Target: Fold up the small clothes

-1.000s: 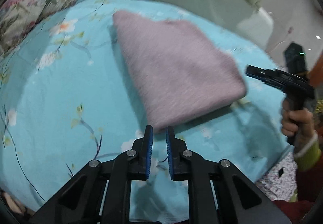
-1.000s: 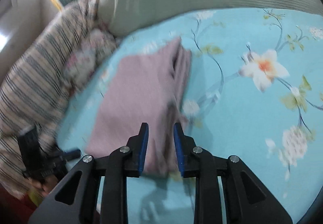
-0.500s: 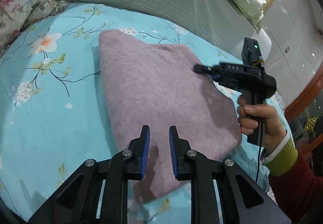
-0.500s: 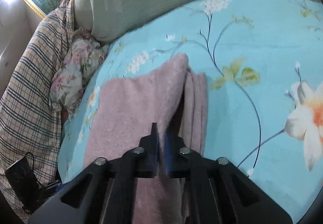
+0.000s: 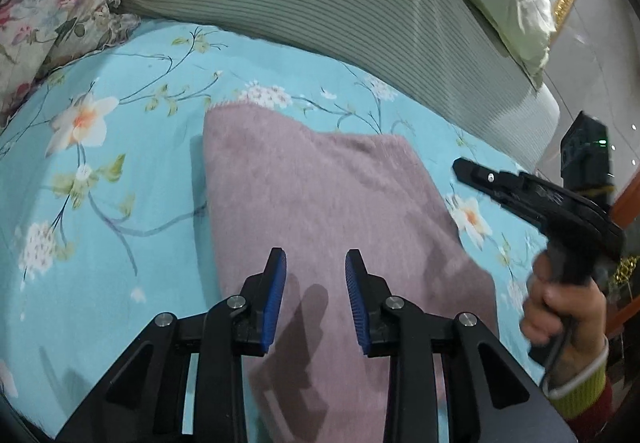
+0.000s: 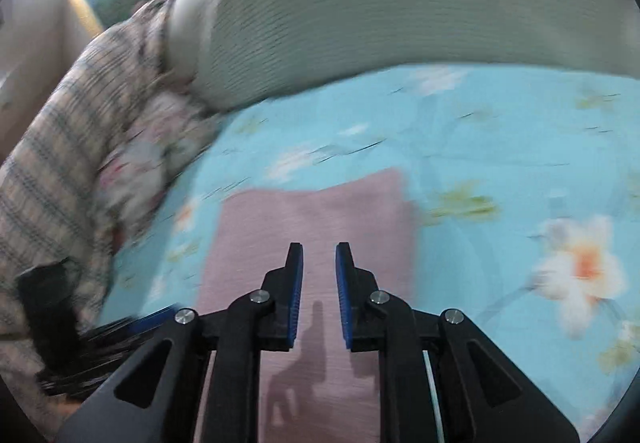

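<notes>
Pink cloth (image 5: 320, 211), fuzzy mauve garment, lay folded flat on the floral sheet (image 5: 120, 243), mid-bed, its far edge pointing toward the ribbed bolster (image 5: 320, 3). In the left wrist view its near end ran under the gripper frame and was cut off by the bottom of the frame, so full outline couldn't be told. Far edge showed two peaks w/ a dip between; layer count not readable from there.

Left gripper (image 5: 316, 299) hovered over the cloth's near half, jaws spread wide, nothing between the blue pads, their shadow falling on the fabric. Whether the tips touched the cloth: can't tell.

Right gripper (image 6: 319, 295) sat over the cloth (image 6: 312, 235) too, jaws parted a moderate gap, empty, shadow on the fabric below. Right wrist view was heavily motion-blurred; sheet (image 6: 480, 147) flowers smeared, cloth edges soft. From the left wrist view the right gripper (image 5: 466, 169) appeared side-on, just past the cloth's right edge, above the sheet, held by the right hand (image 5: 560, 307) in a yellow-green cuff; its jaw gap not visible from that angle.

Left of the cloth, a floral pillow (image 5: 52, 15) was cropped by the lens rim. A striped blanket (image 6: 52, 163) beyond it was blurred. A dark blurred shape at the right wrist view's lower left, beside the cloth, looked like the left gripper, too smeared to be sure.
</notes>
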`<act>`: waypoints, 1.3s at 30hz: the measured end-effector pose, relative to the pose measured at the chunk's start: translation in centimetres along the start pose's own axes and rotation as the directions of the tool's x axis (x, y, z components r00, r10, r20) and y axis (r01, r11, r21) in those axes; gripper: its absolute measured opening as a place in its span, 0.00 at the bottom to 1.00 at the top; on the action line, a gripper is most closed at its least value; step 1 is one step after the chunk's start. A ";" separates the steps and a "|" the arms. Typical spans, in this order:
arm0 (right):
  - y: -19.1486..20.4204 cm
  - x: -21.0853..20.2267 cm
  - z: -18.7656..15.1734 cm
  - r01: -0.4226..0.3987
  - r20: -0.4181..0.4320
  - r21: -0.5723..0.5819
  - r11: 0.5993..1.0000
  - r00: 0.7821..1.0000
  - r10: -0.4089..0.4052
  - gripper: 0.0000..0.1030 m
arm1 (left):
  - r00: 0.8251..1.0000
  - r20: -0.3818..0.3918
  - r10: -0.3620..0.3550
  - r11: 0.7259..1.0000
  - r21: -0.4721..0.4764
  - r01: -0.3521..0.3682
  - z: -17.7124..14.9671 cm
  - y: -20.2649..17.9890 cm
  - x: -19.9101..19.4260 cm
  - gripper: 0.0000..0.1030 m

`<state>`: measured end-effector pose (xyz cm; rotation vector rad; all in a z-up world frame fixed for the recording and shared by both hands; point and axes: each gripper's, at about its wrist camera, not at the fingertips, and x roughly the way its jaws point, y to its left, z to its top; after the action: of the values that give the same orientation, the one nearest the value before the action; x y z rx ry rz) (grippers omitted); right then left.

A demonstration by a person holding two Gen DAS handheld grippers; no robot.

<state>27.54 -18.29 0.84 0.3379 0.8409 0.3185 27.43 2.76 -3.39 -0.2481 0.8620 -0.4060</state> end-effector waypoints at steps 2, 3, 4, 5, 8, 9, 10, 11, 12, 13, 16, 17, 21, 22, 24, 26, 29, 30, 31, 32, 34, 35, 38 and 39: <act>0.2 2.5 0.0 0.032 -0.046 -0.020 0.999 0.998 -0.033 0.17 | 1.000 -0.012 0.025 1.000 -0.014 -0.025 0.6 0.2 1.1 0.29; -0.2 3.4 -0.1 0.058 -0.058 -0.016 0.998 0.997 -0.059 0.17 | 0.999 -0.025 0.035 0.999 -0.020 -0.036 0.8 0.4 1.8 0.29; -1.3 4.5 -0.3 0.106 -0.072 0.000 0.994 0.992 -0.106 0.17 | 0.998 -0.041 0.050 0.998 -0.025 -0.051 0.9 0.6 2.5 0.27; -2.6 5.3 -0.5 0.152 -0.080 0.023 0.988 0.985 -0.150 0.14 | 0.996 -0.056 0.069 0.997 -0.024 -0.071 0.9 0.9 3.2 0.27; -6.6 5.9 -1.8 0.141 -0.047 0.145 0.979 0.990 -0.135 0.00 | 0.993 -0.089 0.077 0.997 -0.021 -0.079 0.5 1.8 5.0 0.29; -7.3 5.7 -2.1 0.104 -0.031 0.178 0.979 0.995 -0.100 0.00 | 0.993 -0.091 0.081 0.997 -0.013 -0.082 0.4 2.0 5.3 0.29; -7.5 5.7 -2.1 0.101 -0.030 0.182 0.978 0.995 -0.097 0.00 | 0.992 -0.089 0.091 0.996 0.001 -0.092 0.3 1.8 5.5 0.29; -7.2 5.6 -2.0 0.116 -0.032 0.168 0.979 0.993 -0.112 0.00 | 0.990 -0.085 0.112 0.994 0.022 -0.110 0.3 1.5 5.6 0.29; -6.8 5.7 -1.9 0.136 -0.036 0.149 0.980 0.991 -0.132 0.00 | 0.988 -0.092 0.121 0.992 0.044 -0.117 0.3 1.2 5.7 0.29; -6.7 5.7 -1.8 0.146 -0.039 0.141 0.979 0.989 -0.142 0.00 | 0.986 -0.091 0.141 0.989 0.063 -0.135 0.3 0.9 5.8 0.30; -6.8 5.2 -1.8 0.134 -0.041 0.162 0.978 0.991 -0.129 0.00 | 0.985 -0.086 0.148 0.987 0.070 -0.142 0.3 0.7 5.2 0.29; -6.6 4.6 -1.9 0.130 -0.038 0.168 0.977 0.991 -0.125 0.00 | 0.987 -0.084 0.139 0.989 0.064 -0.134 0.2 0.8 4.7 0.29; -5.0 1.6 -2.9 0.117 -0.017 0.151 0.982 0.993 -0.115 0.03 | 0.993 -0.058 0.103 0.992 0.073 -0.099 -1.2 0.3 1.7 0.26; -4.5 0.9 -3.3 0.106 -0.014 0.144 0.984 0.994 -0.105 0.03 | 0.995 -0.051 0.088 0.993 0.079 -0.084 -1.7 0.1 1.0 0.26; -3.4 -0.8 -4.4 0.075 -0.004 0.128 0.989 0.997 -0.076 0.03 | 0.997 -0.037 0.062 0.994 0.092 -0.058 -2.8 -0.5 -0.5 0.26; -2.3 -2.1 -5.7 0.054 -0.001 0.105 0.993 0.999 -0.054 0.03 | 0.999 -0.032 0.034 0.995 0.093 -0.031 -3.9 -0.9 -1.7 0.26; -1.2 -3.2 -7.7 0.026 -0.009 0.085 0.996 1.000 -0.025 0.04 | 0.999 -0.040 0.000 0.996 0.084 0.003 -5.7 -1.2 -2.9 0.26; -1.3 -3.2 -8.4 0.031 -0.016 0.083 0.996 0.999 -0.030 0.04 | 0.999 -0.044 -0.010 0.996 0.084 0.014 -6.2 -1.3 -3.1 0.26; -1.4 -3.0 -8.8 0.052 -0.020 0.081 0.995 0.999 -0.050 0.04 | 0.998 -0.050 -0.024 0.996 0.082 0.028 -6.8 -1.4 -3.2 0.26; -1.9 -2.7 -9.1 0.072 -0.024 0.084 0.994 0.997 -0.071 0.03 | 0.998 -0.058 -0.030 0.996 0.084 0.035 -7.2 -1.6 -3.1 0.26; -3.2 -2.2 -9.6 0.056 -0.025 0.119 0.991 0.998 -0.053 0.00 | 0.997 -0.082 -0.004 0.996 0.092 0.011 -8.1 -1.7 -2.5 0.26; -3.5 -2.0 -9.7 0.059 -0.022 0.123 0.991 0.998 -0.056 0.00 | 0.996 -0.092 0.012 0.996 0.094 -0.004 -8.6 -1.6 -2.3 0.25; -3.3 -1.9 -9.7 0.072 -0.014 0.107 0.992 0.997 -0.071 0.00 | 0.993 -0.116 0.030 0.996 0.084 -0.020 -9.5 -1.3 -1.5 0.25; -3.2 -2.0 -9.7 0.074 -0.014 0.105 0.992 0.997 -0.073 0.00 | 0.993 -0.117 0.033 0.996 0.083 -0.023 -9.6 -1.3 -1.5 0.25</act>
<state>19.26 -20.38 -5.14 0.4030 0.8797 0.2073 18.78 1.82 -7.88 -0.1376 0.9619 -0.4317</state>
